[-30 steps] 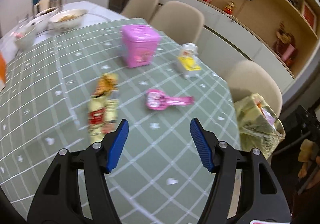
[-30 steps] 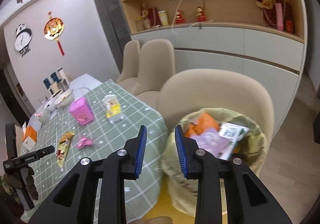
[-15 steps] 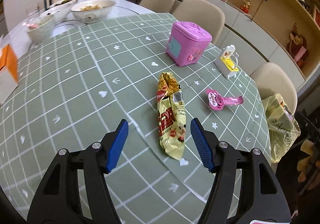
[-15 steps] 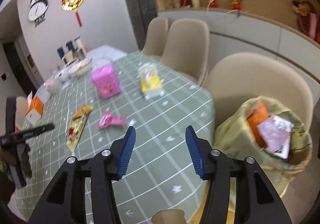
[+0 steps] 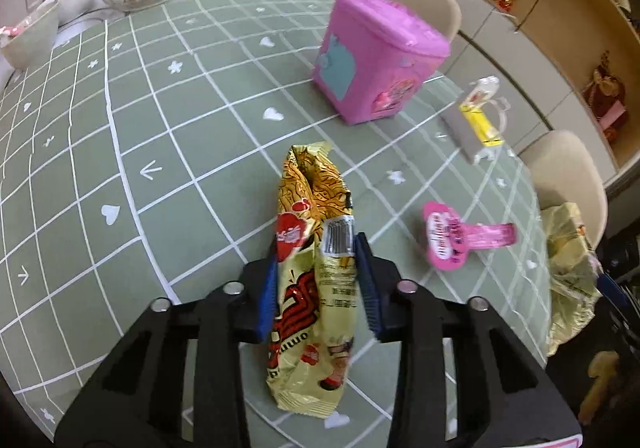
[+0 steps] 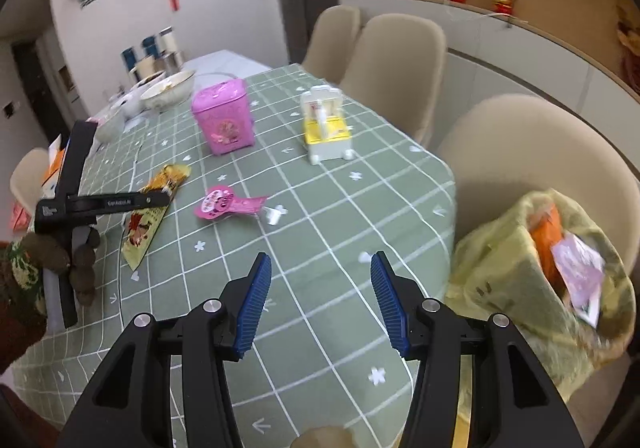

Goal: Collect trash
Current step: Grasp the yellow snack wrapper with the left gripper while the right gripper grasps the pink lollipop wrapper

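Closing on a yellow snack wrapper [image 5: 316, 280] at the bottom centre of the left-wrist frame, the left gripper [image 5: 316, 280] has the pack between its blue pads, while the right gripper [image 6: 320, 304] hangs spread and empty over the green tablecloth [image 6: 320, 207]. Farther off, a pink wrapper [image 6: 226, 204] lies mid-table and the trash bag [image 6: 520, 272] gapes at lower right; the pickup appears under way, and next calls for a firm pinch, a lift, and a carry to the bag.
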A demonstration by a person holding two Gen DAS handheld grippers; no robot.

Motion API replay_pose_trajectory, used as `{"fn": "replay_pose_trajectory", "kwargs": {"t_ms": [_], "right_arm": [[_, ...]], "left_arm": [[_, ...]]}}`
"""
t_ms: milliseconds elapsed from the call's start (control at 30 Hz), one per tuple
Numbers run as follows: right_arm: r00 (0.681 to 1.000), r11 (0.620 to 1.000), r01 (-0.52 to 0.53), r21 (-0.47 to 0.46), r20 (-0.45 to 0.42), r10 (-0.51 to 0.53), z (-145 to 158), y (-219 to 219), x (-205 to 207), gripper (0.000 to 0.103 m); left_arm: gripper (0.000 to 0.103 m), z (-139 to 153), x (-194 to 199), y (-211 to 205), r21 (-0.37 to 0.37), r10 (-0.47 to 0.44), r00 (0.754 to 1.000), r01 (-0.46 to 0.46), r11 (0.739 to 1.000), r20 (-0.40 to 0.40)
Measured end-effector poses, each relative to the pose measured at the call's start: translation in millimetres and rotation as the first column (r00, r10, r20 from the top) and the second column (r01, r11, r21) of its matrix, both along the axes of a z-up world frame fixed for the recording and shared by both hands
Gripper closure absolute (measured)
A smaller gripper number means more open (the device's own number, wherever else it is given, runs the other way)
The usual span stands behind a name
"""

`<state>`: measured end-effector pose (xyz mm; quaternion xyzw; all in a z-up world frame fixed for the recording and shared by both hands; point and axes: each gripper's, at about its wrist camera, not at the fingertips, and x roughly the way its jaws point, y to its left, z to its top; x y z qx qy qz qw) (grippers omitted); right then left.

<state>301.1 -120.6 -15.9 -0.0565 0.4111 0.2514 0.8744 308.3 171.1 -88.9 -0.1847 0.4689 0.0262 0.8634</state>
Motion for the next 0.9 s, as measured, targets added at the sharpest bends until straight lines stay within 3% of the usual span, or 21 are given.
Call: {"fn": "replay_pose_trajectory", "kwargs": {"t_ms": [133,267,433,567,633,733,800,900], "right_arm": [[0.985,0.985,-0.172,0.011,-0.006,0.172,-3.9,41.0,23.6,0.054],[0.939,0.940,-0.342,0.019,-0.042,0.342,-18.0,91.1,54.8,0.054],[0.880,0.888,-0.459,0.024,-0.123,0.459,-48.2,134.9,87.0,0.054],[0.874,0.892,-0.452,0.013,-0.192,0.446,-68.0,141.4,89.6,0.054],[0.877,0.906,-0.422,0.048,-0.232,0.421,-70.1,135.1,79.7,0.054],[0.864,0.895,-0.434,0.104,-0.233,0.446,-63.5,129.0,51.7,0.054],[0.878,0.900,-0.428,0.079,-0.202,0.435,-59.5,128.3,42.7,0.054],[0.922,0.938,-0.346,0.033,-0.176,0.346,-61.3,128.5,43.9,0.054]], "left_arm": [[0.073,13.4,-22.2,-1.9,-0.017,-0.029,1.000,0.029,0.999,-0.003],[0.073,22.1,-44.5,2.1,-0.021,-0.020,0.999,0.019,1.000,-0.040],[0.072,36.7,-62.9,14.9,-0.011,0.023,0.999,-0.023,1.000,-0.023],[0.071,42.4,-67.1,28.7,-0.027,0.057,0.998,-0.057,0.998,-0.011],[0.071,40.7,-65.5,34.0,-0.041,0.068,0.998,-0.069,0.997,-0.011],[0.071,34.7,-60.7,36.5,-0.057,0.063,0.998,-0.064,0.996,-0.016],[0.071,30.3,-57.0,35.6,-0.063,0.057,0.998,-0.059,0.996,-0.021],[0.071,25.4,-54.3,35.1,-0.080,0.060,0.998,-0.062,0.995,-0.026]]}}
